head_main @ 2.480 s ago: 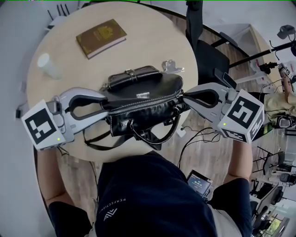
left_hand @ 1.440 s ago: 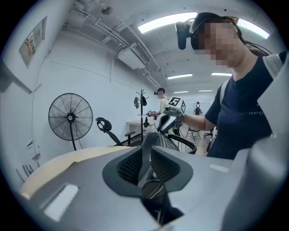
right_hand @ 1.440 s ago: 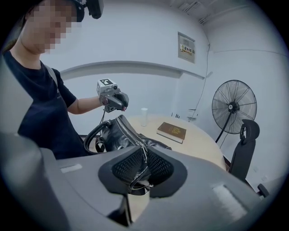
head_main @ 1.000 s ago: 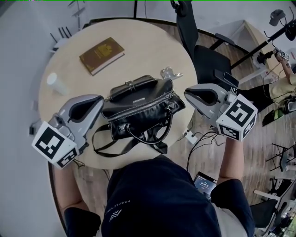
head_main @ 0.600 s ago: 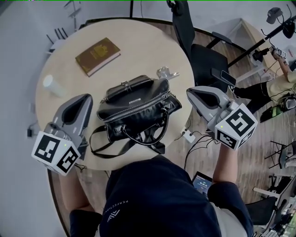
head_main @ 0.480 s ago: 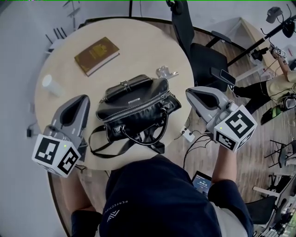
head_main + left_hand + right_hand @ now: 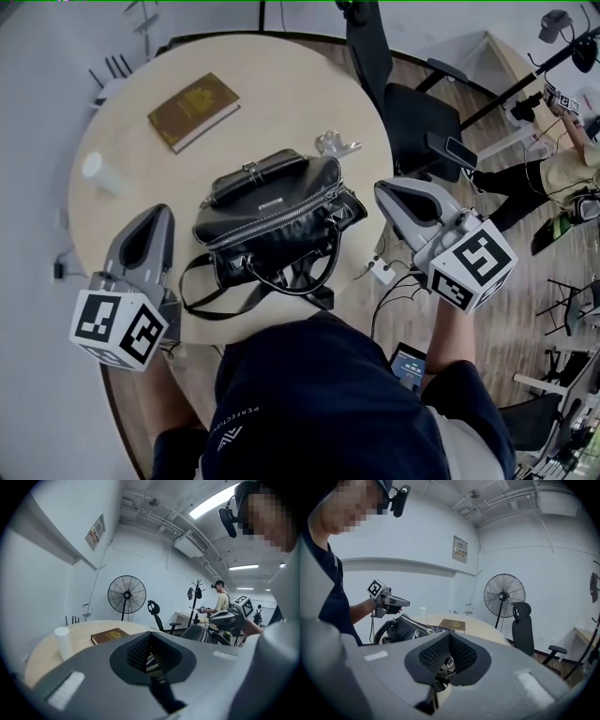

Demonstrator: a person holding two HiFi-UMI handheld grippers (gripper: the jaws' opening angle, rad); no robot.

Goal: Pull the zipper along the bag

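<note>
1. The black bag [image 7: 281, 192] sits on the round table [image 7: 281, 84] at the centre of the head view, between the two grippers and touched by neither.
2. Its zipper [image 7: 267, 223] runs as one silver line along the top from lower left to upper right. It looks shut, so what is inside the bag cannot be seen.
3. The bag's handles and strap [image 7: 211, 300] trail towards the table's near edge.
4. A white cup [image 7: 98, 173] stands at the left of the table. Its inside cannot be made out.
5. A brown book [image 7: 192, 111] lies flat at the upper left, well apart from the bag.
6. The left gripper [image 7: 157, 214] is left of the bag. Its own view shows its jaws pressed together with nothing held.
7. The right gripper [image 7: 380, 190] is just beside the bag's right end, past the table edge. Its jaws are likewise together and empty.
8. A small shiny item [image 7: 336, 143] lies by the bag's far right corner, too small to identify.
9. The person's torso [image 7: 319, 403] covers the table's near edge.
10. In each gripper view, that gripper's body hides most of the bag.
</note>
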